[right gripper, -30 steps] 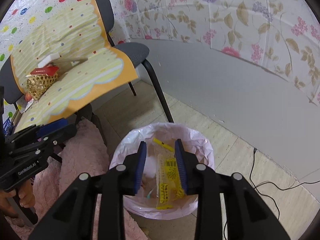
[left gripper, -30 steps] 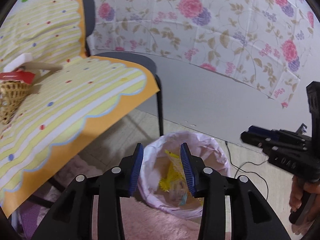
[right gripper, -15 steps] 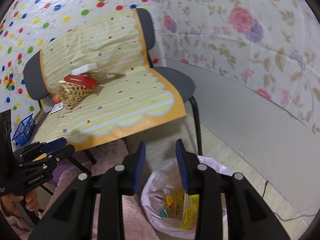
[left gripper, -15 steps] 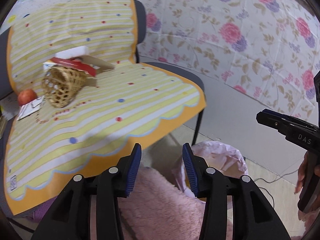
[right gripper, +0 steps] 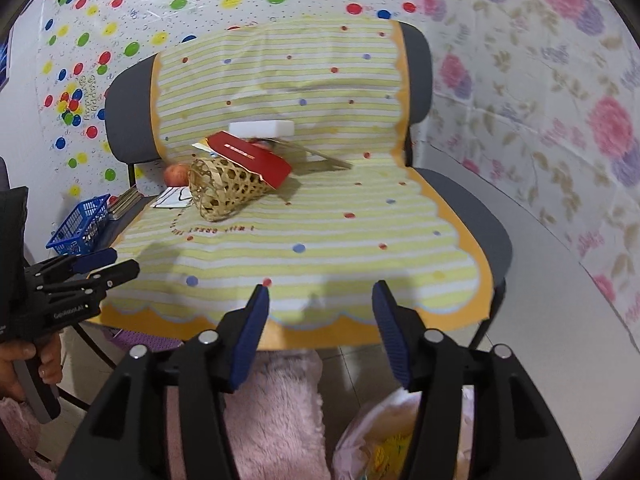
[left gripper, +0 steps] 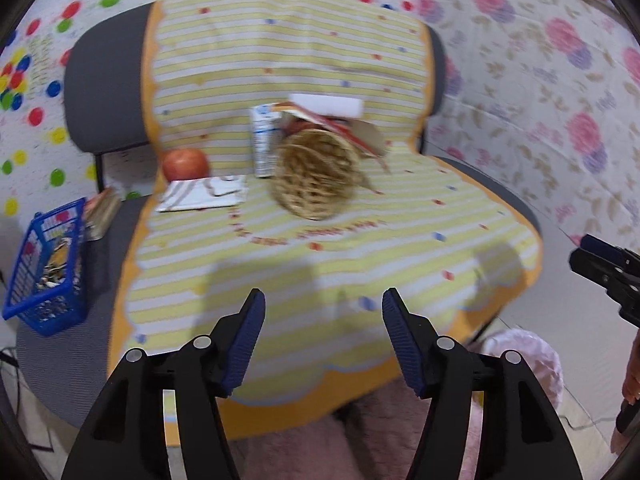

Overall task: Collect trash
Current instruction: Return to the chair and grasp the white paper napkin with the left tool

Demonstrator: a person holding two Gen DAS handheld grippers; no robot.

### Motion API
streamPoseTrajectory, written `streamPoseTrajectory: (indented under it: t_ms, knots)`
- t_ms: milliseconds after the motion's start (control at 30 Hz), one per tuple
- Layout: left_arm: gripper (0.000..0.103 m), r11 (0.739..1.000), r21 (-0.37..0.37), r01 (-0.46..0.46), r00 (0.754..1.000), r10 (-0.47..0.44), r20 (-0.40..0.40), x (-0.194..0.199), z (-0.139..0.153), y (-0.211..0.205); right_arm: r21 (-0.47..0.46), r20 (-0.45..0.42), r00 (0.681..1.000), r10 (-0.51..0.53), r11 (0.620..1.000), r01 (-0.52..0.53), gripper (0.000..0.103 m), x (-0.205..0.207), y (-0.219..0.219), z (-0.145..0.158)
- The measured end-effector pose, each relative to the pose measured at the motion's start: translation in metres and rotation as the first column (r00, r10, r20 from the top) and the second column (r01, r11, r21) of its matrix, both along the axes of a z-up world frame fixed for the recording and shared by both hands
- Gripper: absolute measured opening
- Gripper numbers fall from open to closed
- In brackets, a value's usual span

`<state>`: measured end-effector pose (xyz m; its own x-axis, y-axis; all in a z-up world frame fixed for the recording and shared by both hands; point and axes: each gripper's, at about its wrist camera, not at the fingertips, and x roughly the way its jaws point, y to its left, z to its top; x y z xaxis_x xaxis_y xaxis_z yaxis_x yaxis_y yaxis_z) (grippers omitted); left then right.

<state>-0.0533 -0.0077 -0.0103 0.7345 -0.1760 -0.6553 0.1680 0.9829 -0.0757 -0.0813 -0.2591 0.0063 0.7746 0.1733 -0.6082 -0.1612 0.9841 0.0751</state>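
Blue plastic mesh basket (left gripper: 46, 264) sits far left on a grey chair seat, w/ a stack of books (left gripper: 102, 212) just behind it. Next right, a yellow-striped, orange-edged cloth (right gripper: 320, 232) covers the grey chairs (right gripper: 472, 208), seat and backrest. On the cloth, L to R: a red apple (left gripper: 186, 163); a white paper card (left gripper: 202, 194) touching its front; a white-and-blue carton (left gripper: 262, 140), upright; a woven bamboo basket (right gripper: 224, 190) tipped on its side, mouth facing left in the right wrist view. A red flat box (right gripper: 250, 158) leans on top of the basket, and a white foam block (right gripper: 262, 128) lies behind it against the backrest. A thin brown cardboard flap (right gripper: 320, 156) juts right from under the red box.

Left gripper (left gripper: 323, 340) hangs released, jaws wide apart, nothing between them, above the cloth's front edge. Right gripper (right gripper: 320, 332) is likewise spread and empty, over the cloth's scalloped hem.

On the floor below: a fluffy pink rug (right gripper: 276, 416), and right of it a pink-lined trash bin (right gripper: 384, 440) w/ a yellow wrapper (right gripper: 390, 454) inside. Floral wallpaper (right gripper: 560, 80) on the right, polka-dot wall (right gripper: 100, 20) on the left.
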Motion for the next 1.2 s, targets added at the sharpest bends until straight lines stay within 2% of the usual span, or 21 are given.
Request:
streamPoseTrajectory:
  t_ms: [100,133,167,333,533,700,900,967,1000,1100,1200]
  knots:
    - [0.07,0.997,0.01,-0.071,0.998,0.071,0.0,0.019,0.0,0.024,-0.004,0.005,1.0,0.011,1.0,-0.011,0.066,0.024,0.008,0.0]
    - [0.079,0.996,0.012,-0.086,0.996,0.086,0.003,0.023,0.0,0.03,-0.007,0.004,1.0,0.01,1.0,-0.01,0.067,0.032,0.011,0.0]
    - [0.082,0.993,0.018,-0.114,0.993,0.114,0.008,0.031,0.001,0.038,-0.008,0.004,1.0,0.01,1.0,-0.01,0.068,0.041,0.013,0.0]
    - [0.083,0.983,0.029,-0.181,0.983,0.181,0.015,0.069,-0.001,0.061,-0.015,0.007,1.0,-0.003,1.0,0.003,0.068,0.083,0.018,0.0]
    - [0.083,0.975,0.062,-0.215,0.976,0.216,-0.004,0.126,-0.014,0.078,-0.018,0.007,0.999,-0.032,0.999,0.033,0.068,0.127,0.017,-0.001]
    - [0.081,0.979,0.086,-0.185,0.979,0.191,-0.071,0.177,-0.029,0.084,-0.015,0.018,0.999,-0.03,0.999,0.03,0.068,0.148,0.018,0.0]
    - [0.081,0.984,0.133,-0.118,0.982,0.136,-0.133,0.216,-0.042,0.078,0.001,0.009,0.999,-0.034,0.999,0.034,0.068,0.168,0.014,-0.003]
    - [0.082,0.986,0.142,-0.09,0.977,0.116,-0.181,0.229,-0.05,0.079,0.009,0.007,0.999,-0.039,0.999,0.039,0.068,0.171,0.011,-0.004]
    - [0.082,0.988,0.133,-0.081,0.972,0.107,-0.209,0.235,-0.054,0.08,0.014,0.004,0.999,-0.04,0.999,0.04,0.068,0.172,0.01,-0.004]
    - [0.082,0.997,-0.006,-0.077,0.964,0.073,-0.256,0.245,-0.06,0.098,0.023,-0.002,0.999,-0.041,0.999,0.041,0.068,0.171,0.007,-0.006]
    - [0.076,0.998,0.023,-0.06,0.967,0.064,-0.247,0.243,-0.059,0.092,0.027,-0.009,0.999,-0.042,0.999,0.043,0.068,0.167,0.005,-0.009]
